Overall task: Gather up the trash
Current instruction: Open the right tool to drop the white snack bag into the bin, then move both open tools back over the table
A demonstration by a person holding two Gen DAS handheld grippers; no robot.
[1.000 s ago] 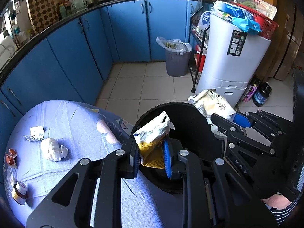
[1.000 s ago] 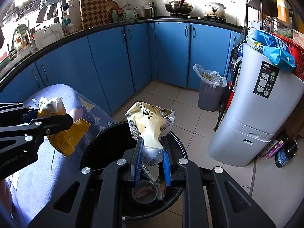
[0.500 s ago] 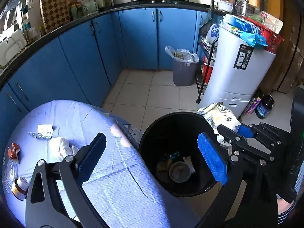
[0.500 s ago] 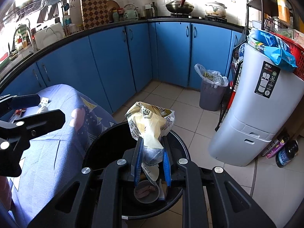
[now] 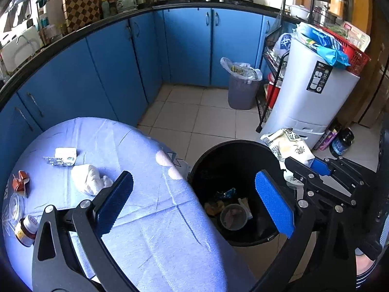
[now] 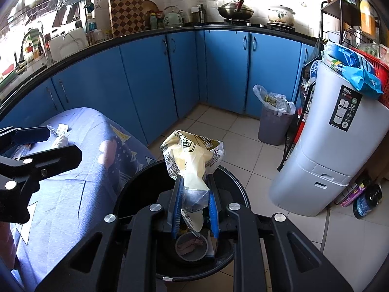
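My left gripper is wide open and empty, straddling the table edge and the black bin. The bin holds a yellow wrapper and a plastic cup. My right gripper is shut on a crumpled yellow-white snack bag and holds it above the black bin; the bag also shows in the left wrist view. On the blue tablecloth lie a white crumpled tissue, a blister pack, a small red wrapper and a pill bottle.
A grey lined waste bin stands by the blue cabinets. A white appliance with a red basket and a wire rack are at the right. Bottles stand on the tiled floor.
My left gripper opened and the yellow wrapper it held dropped into the black bin. The left gripper then drew back over the table. The right gripper stayed put with its bag.
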